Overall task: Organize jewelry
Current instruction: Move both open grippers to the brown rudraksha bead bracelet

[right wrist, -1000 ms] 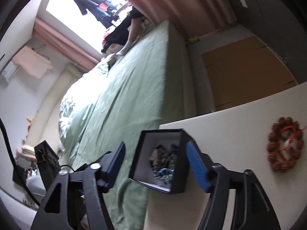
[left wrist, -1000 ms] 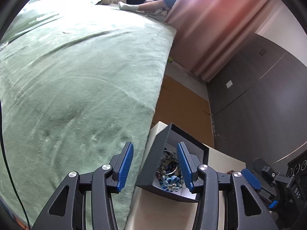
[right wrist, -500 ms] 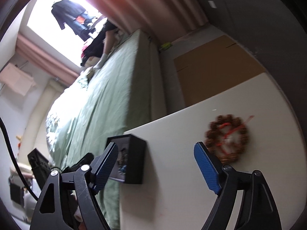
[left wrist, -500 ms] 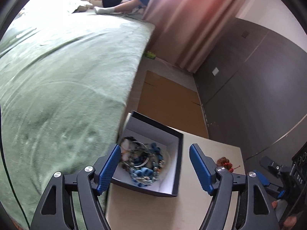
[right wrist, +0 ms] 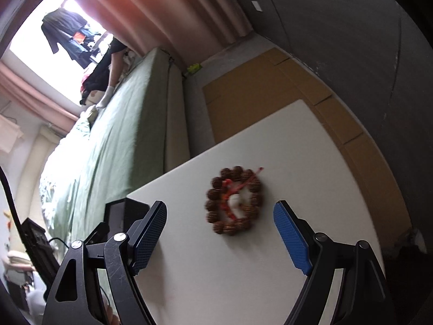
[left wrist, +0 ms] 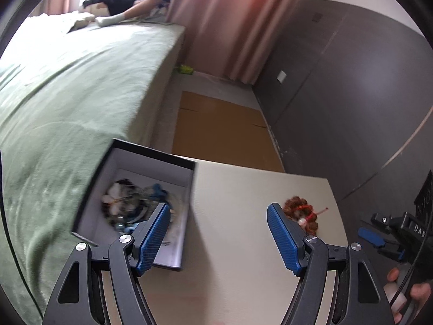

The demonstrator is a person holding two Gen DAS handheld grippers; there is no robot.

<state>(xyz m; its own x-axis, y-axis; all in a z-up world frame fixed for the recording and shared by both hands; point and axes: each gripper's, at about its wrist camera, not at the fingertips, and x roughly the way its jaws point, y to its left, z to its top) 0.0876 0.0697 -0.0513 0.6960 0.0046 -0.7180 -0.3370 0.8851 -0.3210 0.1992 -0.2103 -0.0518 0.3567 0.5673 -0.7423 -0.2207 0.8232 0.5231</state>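
A black box (left wrist: pixel 151 168) with a white lining stands on the white table (left wrist: pixel 243 257) at its left edge, holding a tangle of beaded jewelry (left wrist: pixel 127 203). My left gripper (left wrist: pixel 218 207) is open over bare table, its left finger in front of the box. A brown bead bracelet (left wrist: pixel 300 211) with red cord lies just behind its right finger. In the right wrist view the bracelet (right wrist: pixel 234 200) lies on the table just beyond my open right gripper (right wrist: pixel 220 205), in line with the gap between its fingers. The box (right wrist: pixel 119 214) shows behind that gripper's left finger.
A green-covered bed (left wrist: pixel 67 94) runs along the table's left side, with a person lying at its far end (left wrist: pixel 130 2). Flat cardboard (left wrist: pixel 216 124) lies on the floor beyond the table. A dark wall (left wrist: pixel 351 94) stands on the right. A hand (left wrist: pixel 406 295) holds the right gripper.
Both grippers have widened and swung right, away from the box that was between their fingers. The box now rests flat on the table. The bracelet has come in front of the right gripper.
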